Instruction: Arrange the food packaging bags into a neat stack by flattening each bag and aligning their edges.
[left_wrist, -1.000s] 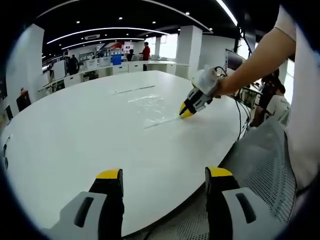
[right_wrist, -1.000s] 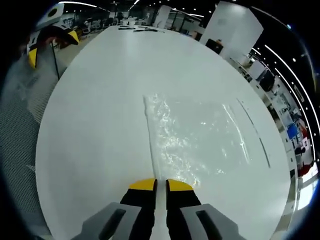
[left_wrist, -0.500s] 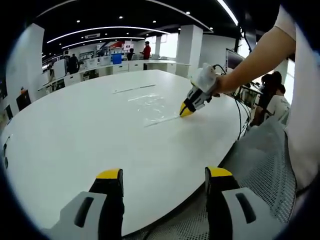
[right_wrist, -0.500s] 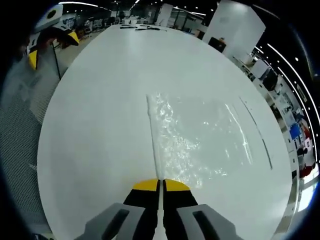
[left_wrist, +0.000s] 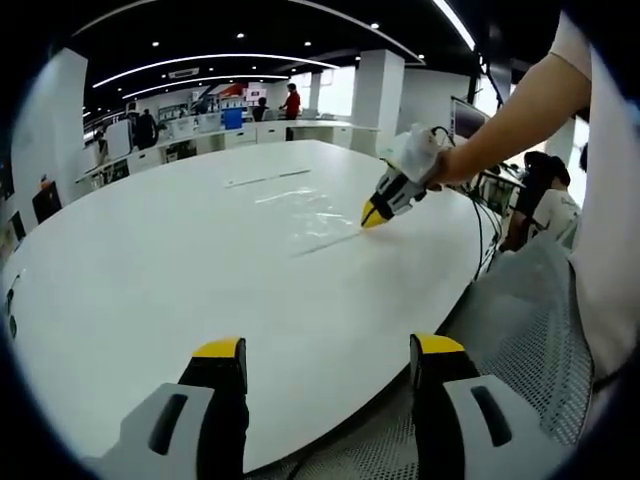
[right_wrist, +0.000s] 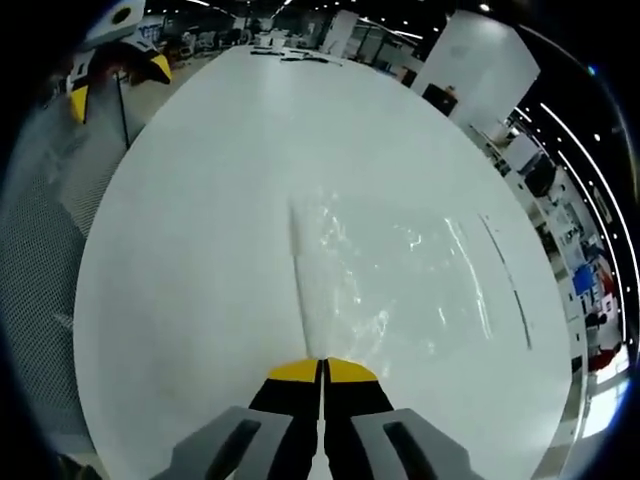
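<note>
One clear food packaging bag (right_wrist: 385, 285) lies flat on the white worktop (right_wrist: 200, 200), its long sealed edge running away from the right claw (right_wrist: 322, 368), whose jaws are pinched together on that edge's near end. Left claw (left_wrist: 325, 352) hangs wide apart over the worktop's near rim, holding nothing.

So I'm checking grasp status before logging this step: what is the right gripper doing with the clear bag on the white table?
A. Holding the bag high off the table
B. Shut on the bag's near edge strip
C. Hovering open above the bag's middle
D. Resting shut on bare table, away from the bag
B: in the right gripper view the right gripper has its jaws closed together on the edge strip of the clear bag, which lies on the table.
</note>
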